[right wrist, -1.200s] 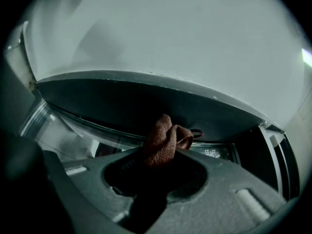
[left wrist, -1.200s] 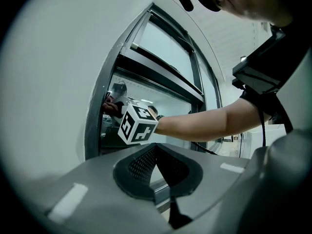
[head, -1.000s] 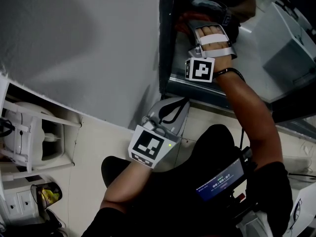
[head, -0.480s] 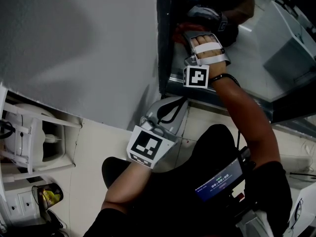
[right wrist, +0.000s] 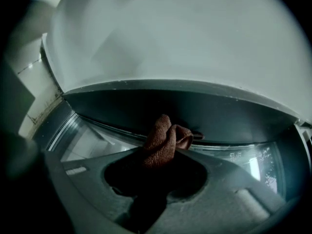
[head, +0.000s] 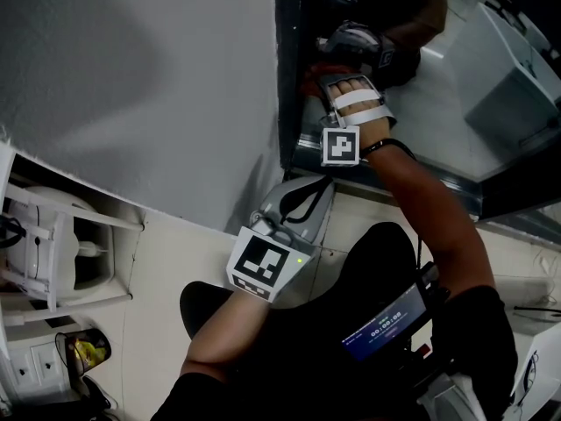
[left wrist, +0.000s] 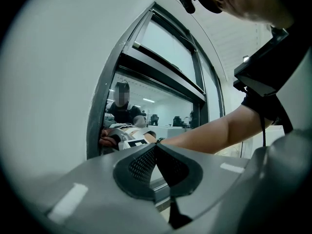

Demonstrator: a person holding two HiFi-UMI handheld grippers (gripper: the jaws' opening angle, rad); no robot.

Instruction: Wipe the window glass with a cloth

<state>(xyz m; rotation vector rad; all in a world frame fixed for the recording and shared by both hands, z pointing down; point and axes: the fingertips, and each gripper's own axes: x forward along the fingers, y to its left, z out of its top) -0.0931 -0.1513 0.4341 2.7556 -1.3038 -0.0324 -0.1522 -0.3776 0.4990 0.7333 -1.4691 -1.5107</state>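
Right claw (head: 317, 70) is clamped on the cloth (right wrist: 163, 141). The cloth is rust-brown and bunched, with a wad sticking out past the tips. It sits low on the window glass (head: 456, 86), hard up against the dark upright of the frame (head: 287, 68). Can't tell if the wad bears on the pane or on the frame edge. The right arm (head: 438, 226) reaches up over the sill (head: 394, 181), and the hand's reflection shows in the pane.

Left claw (left wrist: 156, 147) is clenched, pads together, nothing in it. It hangs below the sill, just beside the grey wall (head: 131, 77) and well apart from the cloth. Its marker cube (head: 263, 261) faces up.
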